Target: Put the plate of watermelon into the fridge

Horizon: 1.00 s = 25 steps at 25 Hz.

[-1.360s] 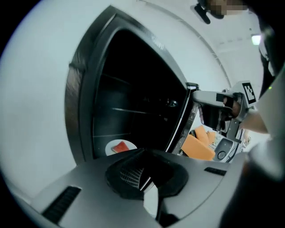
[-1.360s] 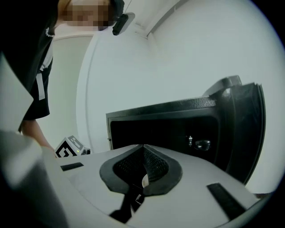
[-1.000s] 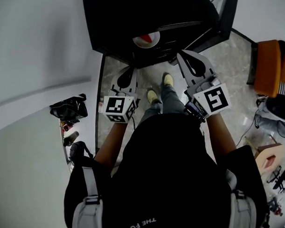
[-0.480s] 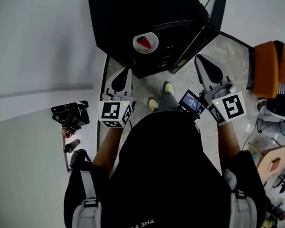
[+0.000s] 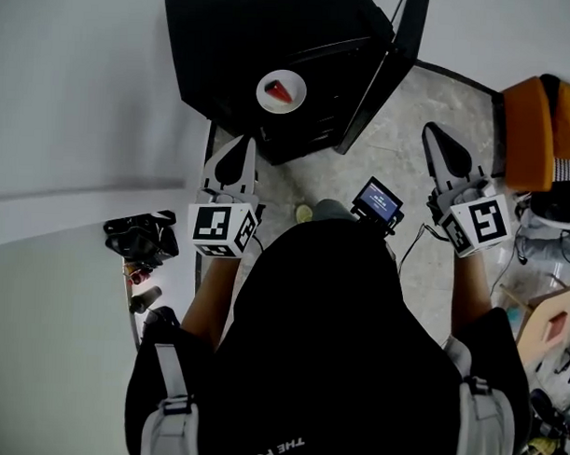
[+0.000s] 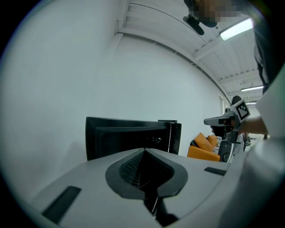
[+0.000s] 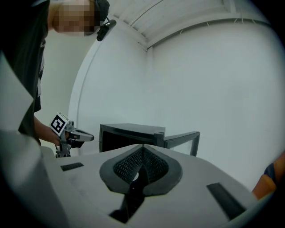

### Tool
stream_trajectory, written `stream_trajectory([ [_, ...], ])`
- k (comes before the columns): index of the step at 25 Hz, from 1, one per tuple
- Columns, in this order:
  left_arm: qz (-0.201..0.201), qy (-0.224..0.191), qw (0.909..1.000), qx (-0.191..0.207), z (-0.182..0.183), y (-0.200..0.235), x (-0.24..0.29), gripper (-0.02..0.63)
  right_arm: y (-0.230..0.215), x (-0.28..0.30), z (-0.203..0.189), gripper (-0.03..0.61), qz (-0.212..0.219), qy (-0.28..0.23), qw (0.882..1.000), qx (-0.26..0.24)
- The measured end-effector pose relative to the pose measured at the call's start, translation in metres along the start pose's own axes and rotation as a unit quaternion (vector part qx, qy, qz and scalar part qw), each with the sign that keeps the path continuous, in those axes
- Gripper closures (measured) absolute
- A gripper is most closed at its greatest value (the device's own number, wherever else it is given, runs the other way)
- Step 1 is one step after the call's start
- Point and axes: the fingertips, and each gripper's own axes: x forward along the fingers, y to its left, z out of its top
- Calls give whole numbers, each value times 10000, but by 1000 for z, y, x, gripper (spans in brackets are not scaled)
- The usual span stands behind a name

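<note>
Wall [image 5: 85, 84]: pale and plain, it fills the left side of the head view and runs behind the fridge.
Person [image 5: 346, 355]: seen from above in a dark top with grey shoulder straps, standing near the open fridge with one arm out on each side.
Floor [image 5: 400, 133]: light stone pattern, bare between the person and the fridge.
Fridge [image 5: 236, 34]: a small black box on the floor at the far side, against the wall, its front facing the person.
Fridge door [image 5: 394, 58]: swung open on the right side of the fridge, edge-on to the head view.
Orange chair [image 5: 531, 128]: at the far right, well apart from the fridge.
Left gripper [image 5: 241, 144]: held near the fridge's left front corner, pointing at it; its jaws are pressed together with nothing between them.
Right gripper [image 5: 432, 132]: out to the right of the open door and clear of it; its jaw tips meet and it carries nothing.
Black bag [image 5: 140, 235]: on the left, beside the left arm.
Plate [image 5: 264, 85]: white and round, lying inside the open fridge on a dark shelf, apart from both grippers.
Small screen [image 5: 377, 201]: lit, just in front of the person, nearer the right gripper.
Watermelon [image 5: 279, 91]: one red wedge in the middle of the plate.
</note>
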Motion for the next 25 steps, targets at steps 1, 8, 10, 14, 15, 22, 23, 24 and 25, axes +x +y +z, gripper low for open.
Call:
stream_trajectory([
  [1,2,-5,10000,27,2,-1,1,604,-1,0,-1,565,-21,-28,10000,18],
  [8,75,-83,9999,-32,17,-39,-6,604,0,-21,-4,565,252,-33,9997,5],
  [10,62,-95,9999,-23,19,-53,-11,604,-1,-32,-4,565,279,-49,9996,26],
  [14,94,-79,9999,-100,14,-80,-25,604,-1,-56,-11,565,353,56,9993,47],
  [15,108,-66,9999,-111,11,-87,-29,604,-1,-62,-14,565,376,72,9993,55],
  [22,195,122,9997,-36,-4,-138,-64,604,7,-111,-24,565,452,-74,9987,207],
  [23,210,149,9997,-19,-6,-146,-70,604,9,-118,-27,565,481,-73,9985,234],
  [24,214,162,9996,-17,-7,-153,-74,604,12,-125,-31,565,521,-69,9983,255],
  [25,214,179,9996,-26,-9,-161,-77,604,14,-130,-35,565,567,-52,9980,271],
])
